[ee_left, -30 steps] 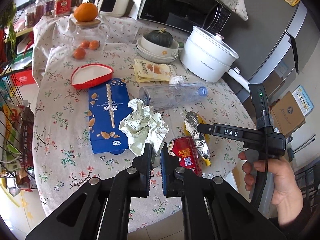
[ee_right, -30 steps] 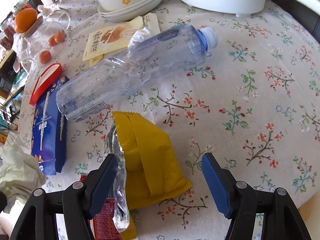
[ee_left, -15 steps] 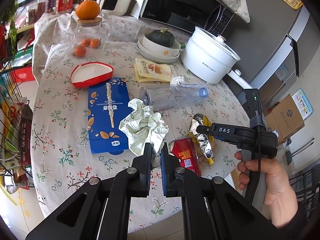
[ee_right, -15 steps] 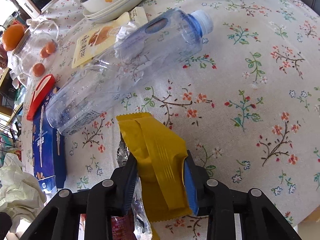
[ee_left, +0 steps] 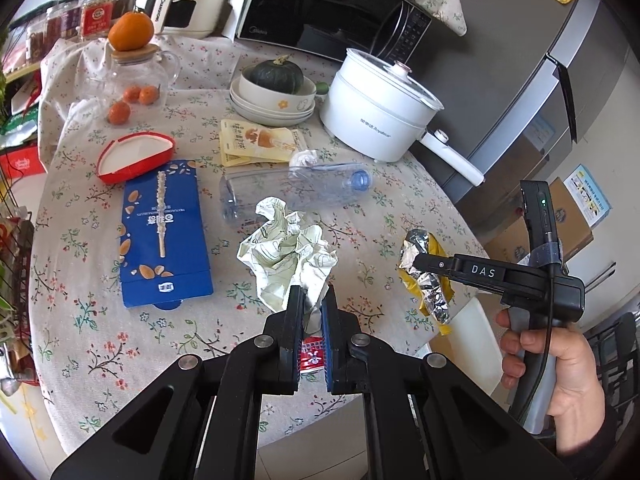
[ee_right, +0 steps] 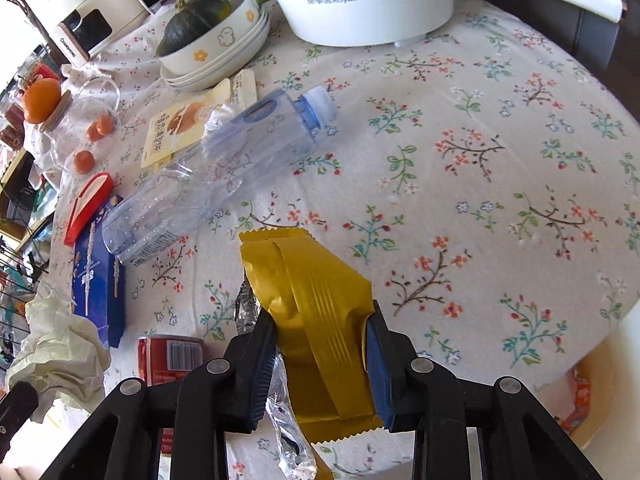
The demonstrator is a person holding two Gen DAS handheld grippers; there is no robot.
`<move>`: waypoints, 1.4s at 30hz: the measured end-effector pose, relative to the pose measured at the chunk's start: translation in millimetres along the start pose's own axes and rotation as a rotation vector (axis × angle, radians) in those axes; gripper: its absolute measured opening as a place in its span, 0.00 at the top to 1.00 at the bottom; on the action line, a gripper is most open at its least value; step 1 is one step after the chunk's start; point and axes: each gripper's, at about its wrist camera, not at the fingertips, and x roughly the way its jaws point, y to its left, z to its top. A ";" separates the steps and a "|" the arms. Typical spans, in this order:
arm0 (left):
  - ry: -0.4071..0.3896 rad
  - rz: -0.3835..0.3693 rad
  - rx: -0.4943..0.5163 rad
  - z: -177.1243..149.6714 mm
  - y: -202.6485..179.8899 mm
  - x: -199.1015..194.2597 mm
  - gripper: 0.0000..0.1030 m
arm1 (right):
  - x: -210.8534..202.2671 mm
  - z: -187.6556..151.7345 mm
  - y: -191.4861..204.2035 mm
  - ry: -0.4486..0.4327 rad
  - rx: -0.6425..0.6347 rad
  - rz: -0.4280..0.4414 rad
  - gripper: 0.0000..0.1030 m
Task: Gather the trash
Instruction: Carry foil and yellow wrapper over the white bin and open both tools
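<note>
Flowered bench [ee_right: 500, 152] ahead of both jaws. Plastic bottle [ee_right: 208, 176] lying beyond right jaws, long axis diagonal, cap pointing far-right. Crumpled paper [ee_left: 290, 252] clenched in left gripper [ee_left: 311, 312]. Yellow wrapper [ee_right: 320, 312] clamped in right gripper [ee_right: 320, 364], lengthwise along the jaws.

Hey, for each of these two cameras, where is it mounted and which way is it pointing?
Left wrist: sits on the left gripper, looks along its fingers across the table; jaws shut on crumpled paper. The right hand and its gripper also show.
Right wrist: sits on the right gripper, looks low across the table toward the white pot; jaws shut on a yellow wrapper.
Shared: bottle, blue box, red can, paper, wrapper.
</note>
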 end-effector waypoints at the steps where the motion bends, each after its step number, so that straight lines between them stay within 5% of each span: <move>1: 0.004 -0.005 0.007 -0.9 -5.0 2.2 0.92 | -3.8 -1.2 -4.8 -0.004 0.004 -0.005 0.65; 23: 0.094 -0.117 0.168 -24.1 -115.6 55.7 0.92 | -71.3 -32.6 -136.2 -0.046 0.115 -0.112 0.64; 42: 0.200 -0.233 0.406 -92.3 -227.1 129.9 0.92 | -91.0 -88.3 -239.6 0.013 0.230 -0.211 0.63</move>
